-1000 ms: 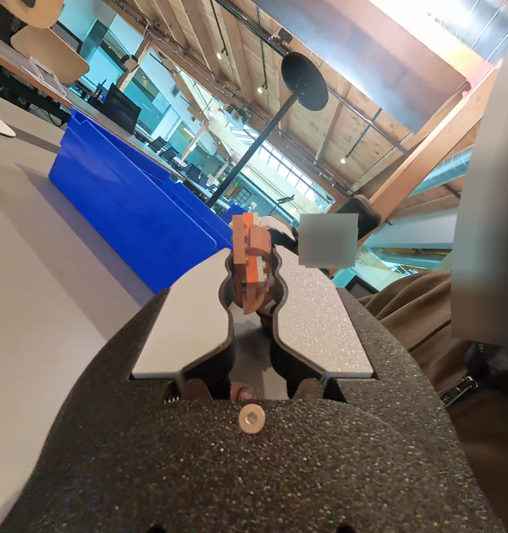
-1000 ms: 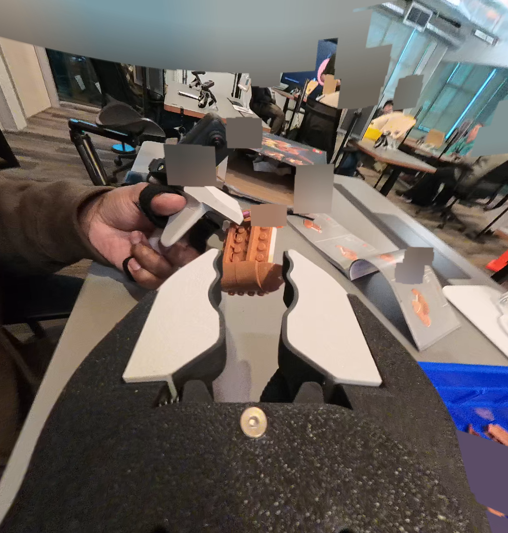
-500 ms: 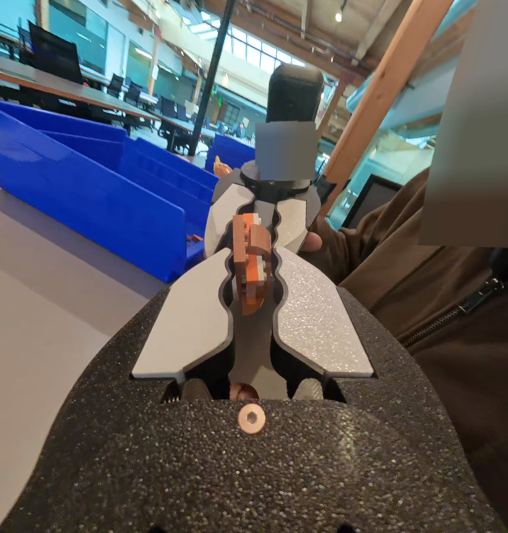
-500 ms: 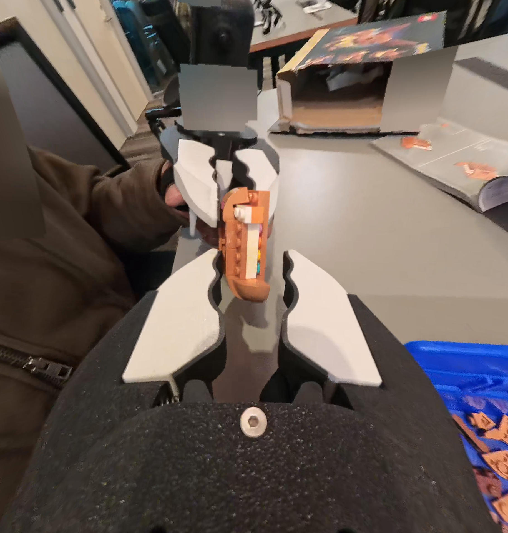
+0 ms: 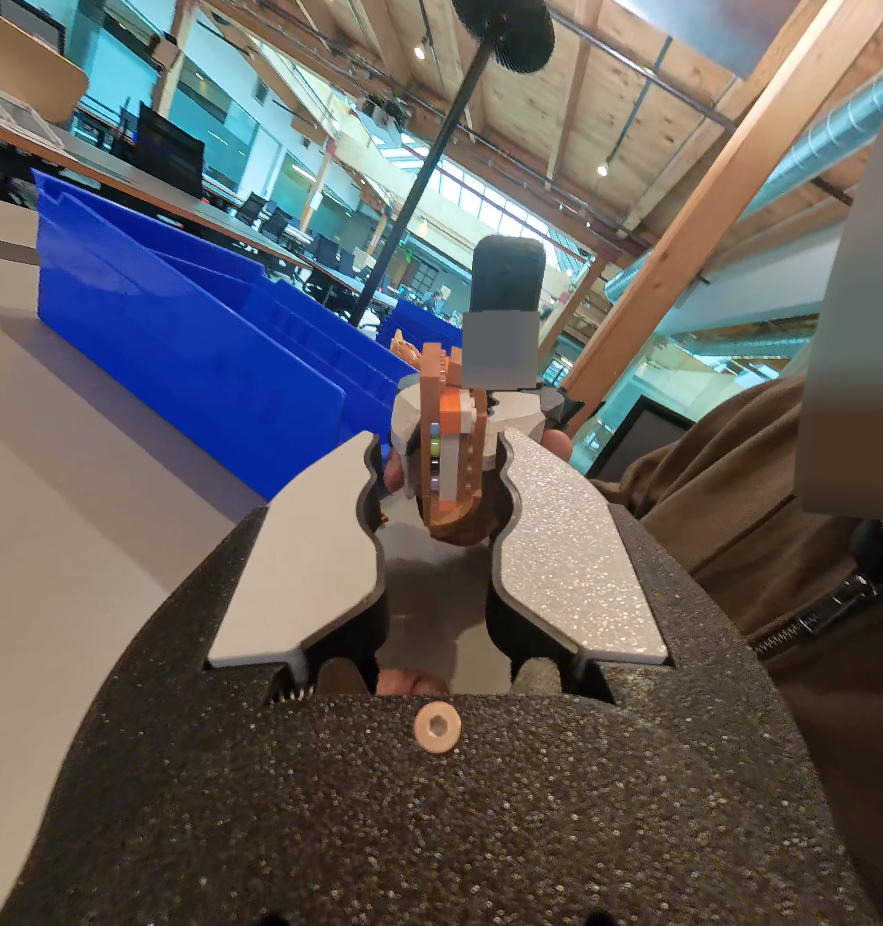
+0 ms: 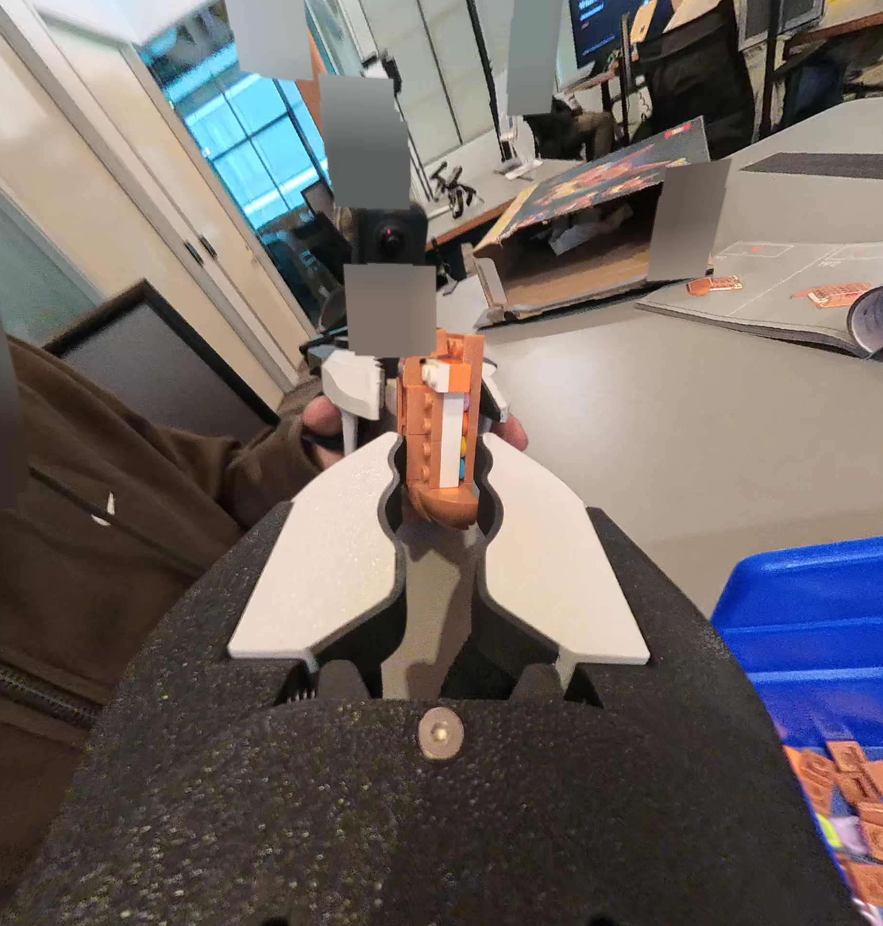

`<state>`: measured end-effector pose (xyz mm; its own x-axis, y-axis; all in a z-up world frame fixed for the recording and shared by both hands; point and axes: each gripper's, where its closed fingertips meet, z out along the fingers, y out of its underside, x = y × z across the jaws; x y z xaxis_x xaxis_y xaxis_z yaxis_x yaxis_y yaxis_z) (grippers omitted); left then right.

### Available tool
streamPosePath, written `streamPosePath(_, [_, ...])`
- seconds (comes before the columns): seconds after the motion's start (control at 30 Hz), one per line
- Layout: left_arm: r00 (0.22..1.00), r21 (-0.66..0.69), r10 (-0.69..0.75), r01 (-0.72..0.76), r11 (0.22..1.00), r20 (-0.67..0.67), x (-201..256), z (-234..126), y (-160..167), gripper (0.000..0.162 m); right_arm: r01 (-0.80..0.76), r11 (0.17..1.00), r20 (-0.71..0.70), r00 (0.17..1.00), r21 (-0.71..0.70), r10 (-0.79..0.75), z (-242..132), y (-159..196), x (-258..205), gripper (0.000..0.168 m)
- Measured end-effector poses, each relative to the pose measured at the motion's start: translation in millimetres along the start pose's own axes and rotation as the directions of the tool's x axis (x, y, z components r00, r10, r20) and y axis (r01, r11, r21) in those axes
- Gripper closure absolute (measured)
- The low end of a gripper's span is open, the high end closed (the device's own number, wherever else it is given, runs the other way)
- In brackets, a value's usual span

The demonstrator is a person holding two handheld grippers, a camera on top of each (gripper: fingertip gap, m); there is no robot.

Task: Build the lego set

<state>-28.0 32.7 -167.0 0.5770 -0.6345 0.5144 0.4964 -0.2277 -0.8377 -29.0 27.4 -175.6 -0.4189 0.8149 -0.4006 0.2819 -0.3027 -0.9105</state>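
Lego build (image 6: 439, 426), brown and orange with a white strip and a few coloured studs, is up in the air over the grey table (image 6: 655, 426), near the edge where the person in the brown jacket sits. Blue bins (image 5: 179, 340) stand on the table to one side, and the nearest one has loose brown bricks (image 6: 860, 801) in it. Toward the far edge the box (image 6: 580, 240) lies open; its lid has printed artwork and a small red logo patch, too small to read. Beside it a booklet (image 6: 780, 290) lies open at pictured steps. The right gripper (image 6: 440, 443) has its fingers closed onto the build's flanks. The left gripper (image 5: 437, 446) faces it, fingers spread wide on either side of the build, with a gap showing on its left.
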Motion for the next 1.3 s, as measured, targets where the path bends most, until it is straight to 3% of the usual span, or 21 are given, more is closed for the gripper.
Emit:
streamPosePath(0.33, [0.999,0.07,-0.043,0.043,0.997,-0.005,7,3,-2,0.138,-0.038,0.997,0.02,0.999,0.066,0.037,5,3,-3,0.142])
streamPosePath(0.53, [0.951,-0.034,0.193,-0.19,0.981,0.241,-11,-3,0,0.138,0.247,0.969,-0.214,0.947,0.005,-0.24,-7,-3,16,0.13])
streamPosePath(0.67, [0.856,-0.224,0.368,-0.303,0.926,0.363,-22,-7,8,0.138,0.57,0.806,-0.33,0.739,-0.16,-0.588,-15,-12,22,0.13])
streamPosePath(0.77, [0.818,-0.314,0.433,-0.326,0.892,0.379,-24,-7,15,0.138,0.748,0.58,-0.25,0.524,-0.322,-0.814,-9,-4,18,0.132])
streamPosePath(0.87, [0.796,-0.369,0.47,-0.335,0.867,0.382,-24,-7,19,0.138,0.816,0.424,-0.156,0.396,-0.392,-0.905,-2,4,14,0.133])
streamPosePath(1.07, [0.791,-0.422,0.486,-0.322,0.848,0.372,-22,-10,25,0.138,0.851,0.323,-0.078,0.32,-0.415,-0.944,2,8,10,0.134])
streamPosePath(1.3, [0.881,-0.382,0.352,-0.222,0.897,0.315,-18,-9,29,0.138,0.845,0.346,-0.025,0.368,-0.408,-0.929,0,11,7,0.139])
